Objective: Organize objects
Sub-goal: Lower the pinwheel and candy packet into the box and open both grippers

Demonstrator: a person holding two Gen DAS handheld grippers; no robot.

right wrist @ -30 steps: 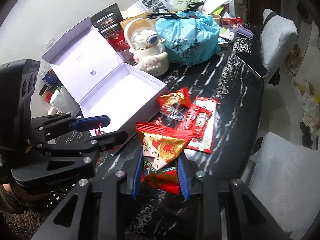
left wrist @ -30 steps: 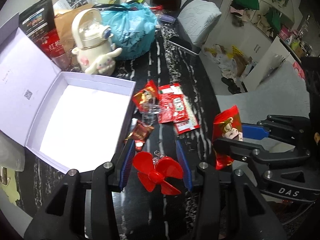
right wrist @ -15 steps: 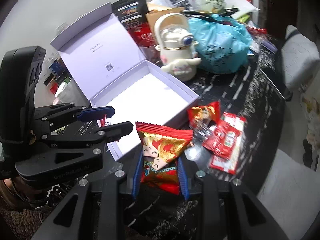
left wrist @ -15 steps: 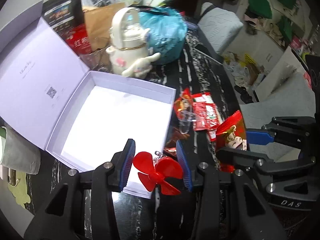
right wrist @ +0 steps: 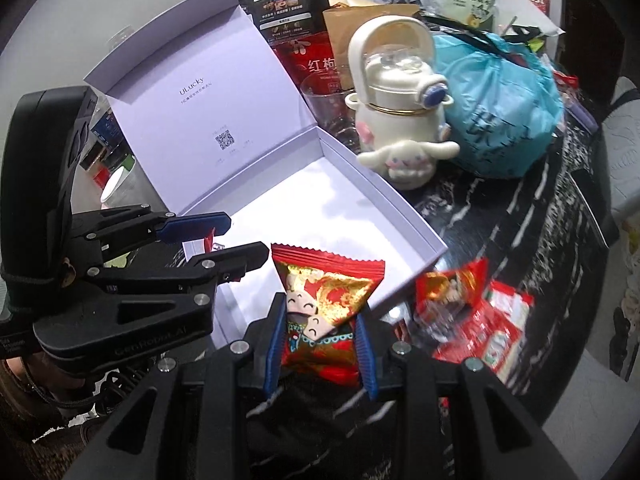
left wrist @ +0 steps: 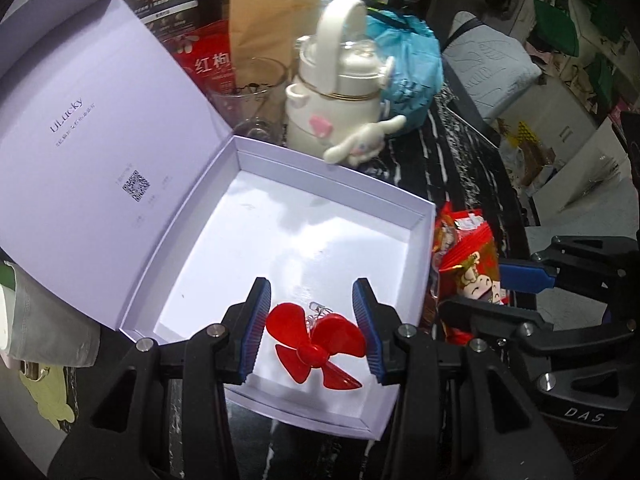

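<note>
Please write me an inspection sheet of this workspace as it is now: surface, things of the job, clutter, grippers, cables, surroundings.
Surface: dark marbled table, crowded at the far side.
Job's things: open lilac box, lid up, no loose item seen on its floor; red propeller held over it; red snack packet held near its front corner; more red packets lie on the table beside the box.
Clutter: white character bottle, blue plastic bag, drinking glass, pouches and papers behind.
Grippers: left gripper shut on the propeller; right gripper shut on the snack packet.
Cables: nothing seen.
Surroundings: padded chair, items on the floor beyond.
</note>
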